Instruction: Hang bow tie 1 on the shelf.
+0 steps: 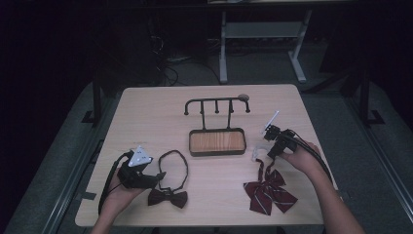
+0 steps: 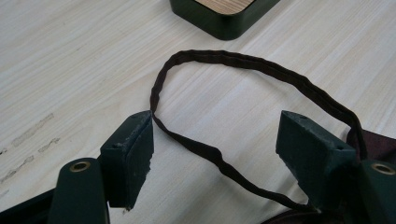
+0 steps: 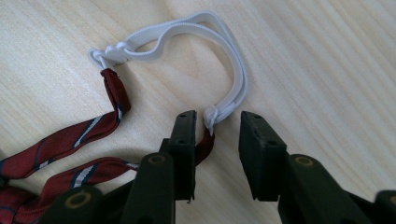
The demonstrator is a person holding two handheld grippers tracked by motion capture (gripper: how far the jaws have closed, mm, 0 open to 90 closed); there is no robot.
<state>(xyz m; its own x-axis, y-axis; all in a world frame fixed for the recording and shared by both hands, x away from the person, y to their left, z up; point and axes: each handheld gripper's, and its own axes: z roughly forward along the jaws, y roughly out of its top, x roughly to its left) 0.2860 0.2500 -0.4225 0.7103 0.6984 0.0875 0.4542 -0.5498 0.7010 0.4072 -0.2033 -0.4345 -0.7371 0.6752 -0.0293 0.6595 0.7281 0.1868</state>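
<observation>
A dark brown bow tie (image 1: 168,198) lies at the front left of the table, its thin neck strap (image 2: 205,151) curled in a loop. My left gripper (image 2: 217,122) rests low over that loop, open, with the strap running across the table between its jaws and touching neither pad. A red striped bow tie (image 1: 269,191) lies at the front right with a white elastic loop (image 3: 233,60) tied to its ends. My right gripper (image 3: 219,119) is open with a narrow gap. The elastic's knotted end sits between its jaws, close to the left pad.
A black hanger rack (image 1: 216,105) with several pegs stands mid-table over a dark tray (image 1: 217,152) with a wooden floor; the tray's corner (image 2: 219,23) shows ahead of the left gripper. A person's hands hold both grippers from the front edge. Table legs stand beyond.
</observation>
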